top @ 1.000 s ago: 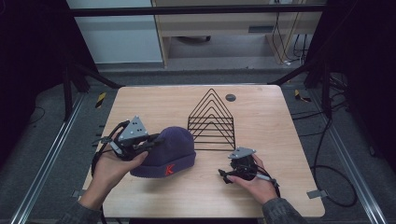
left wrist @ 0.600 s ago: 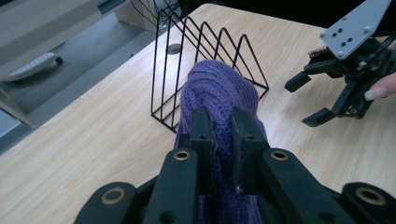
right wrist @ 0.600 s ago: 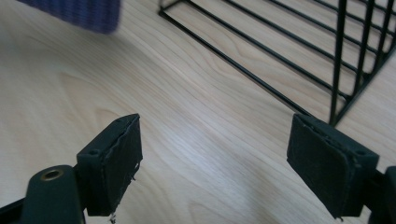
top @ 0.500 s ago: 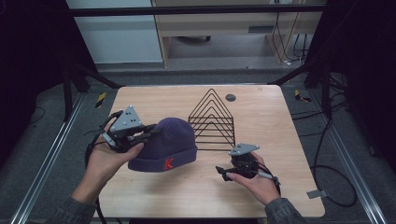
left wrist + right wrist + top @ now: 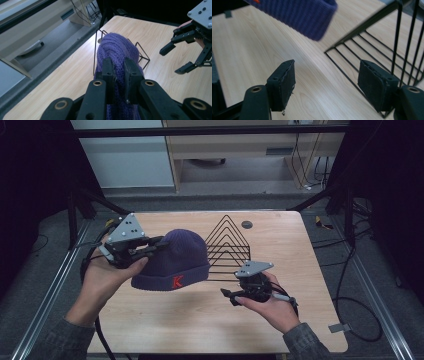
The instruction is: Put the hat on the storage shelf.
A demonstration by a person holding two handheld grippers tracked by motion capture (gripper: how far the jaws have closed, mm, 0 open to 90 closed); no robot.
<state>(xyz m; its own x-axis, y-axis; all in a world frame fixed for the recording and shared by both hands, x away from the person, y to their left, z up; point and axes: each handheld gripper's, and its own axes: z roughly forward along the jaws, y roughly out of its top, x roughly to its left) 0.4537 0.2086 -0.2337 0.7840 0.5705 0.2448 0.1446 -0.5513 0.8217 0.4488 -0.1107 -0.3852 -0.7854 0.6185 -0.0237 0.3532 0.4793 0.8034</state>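
A purple knit beanie (image 5: pixel 172 260) with a red K on its cuff hangs lifted above the table, left of centre. My left gripper (image 5: pixel 156 245) is shut on the beanie's crown; in the left gripper view its jaws pinch the purple knit (image 5: pixel 117 52). My right gripper (image 5: pixel 228 296) stands open low over the table, to the right of the beanie and in front of the black wire rack (image 5: pixel 227 245). In the right gripper view the pads (image 5: pixel 283 83) have nothing between them, with the beanie's cuff (image 5: pixel 299 15) above and the rack (image 5: pixel 387 50) at right.
The wooden table (image 5: pixel 310 250) carries the triangular wire rack at its middle back and a small dark round disc (image 5: pixel 246 224) behind it. Bare wood lies along the front and right. Metal frame rails run along both table sides.
My left gripper has lifted the beanie off the table and carried it up and toward the rack. The right gripper has stayed nearly in place.
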